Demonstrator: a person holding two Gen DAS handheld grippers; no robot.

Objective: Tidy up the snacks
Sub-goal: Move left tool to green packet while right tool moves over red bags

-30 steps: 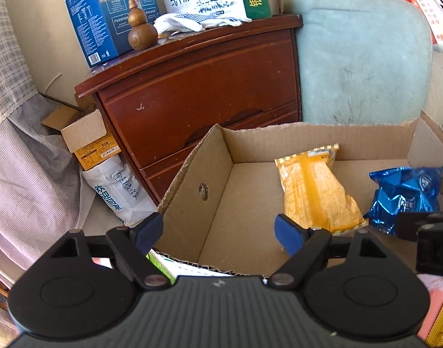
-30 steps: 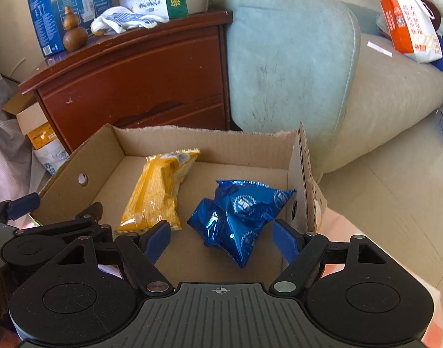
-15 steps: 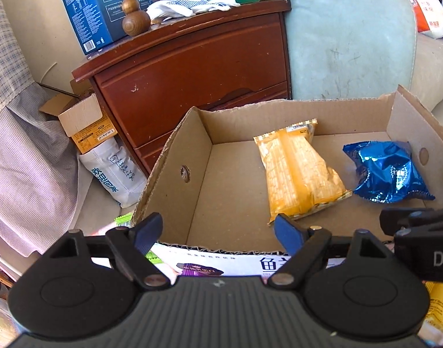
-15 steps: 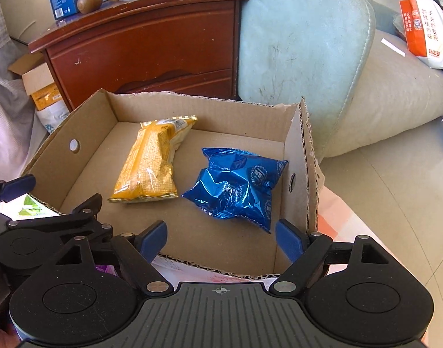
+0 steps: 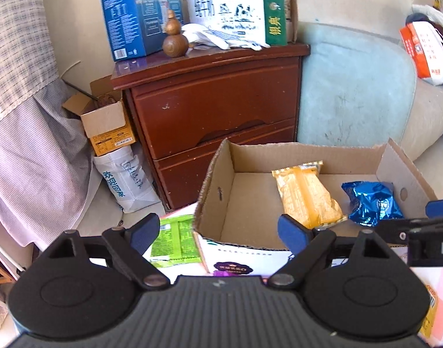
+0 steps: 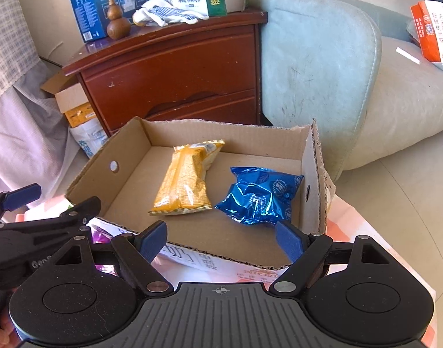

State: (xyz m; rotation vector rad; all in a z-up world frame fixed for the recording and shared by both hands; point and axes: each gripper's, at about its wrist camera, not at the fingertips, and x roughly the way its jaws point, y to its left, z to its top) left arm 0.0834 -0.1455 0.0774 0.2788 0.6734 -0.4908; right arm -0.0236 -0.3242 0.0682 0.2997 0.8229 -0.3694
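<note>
An open cardboard box holds a yellow snack pack and a crinkled blue foil snack bag. A green snack packet lies outside the box, by its near left corner. My left gripper hovers above the box's near left corner, its jaws opening with nothing between them. My right gripper hangs over the box's near wall, open and empty. The left gripper also shows at the left edge of the right wrist view.
A dark wooden chest of drawers stands behind the box, with cartons and a wooden gourd on top. A pale blue sofa cushion is at the right. Boxes and a white bag crowd the floor left.
Both grippers have pulled back and risen from the box, so the box and both snacks look smaller. The green packet has come into the left wrist view.
</note>
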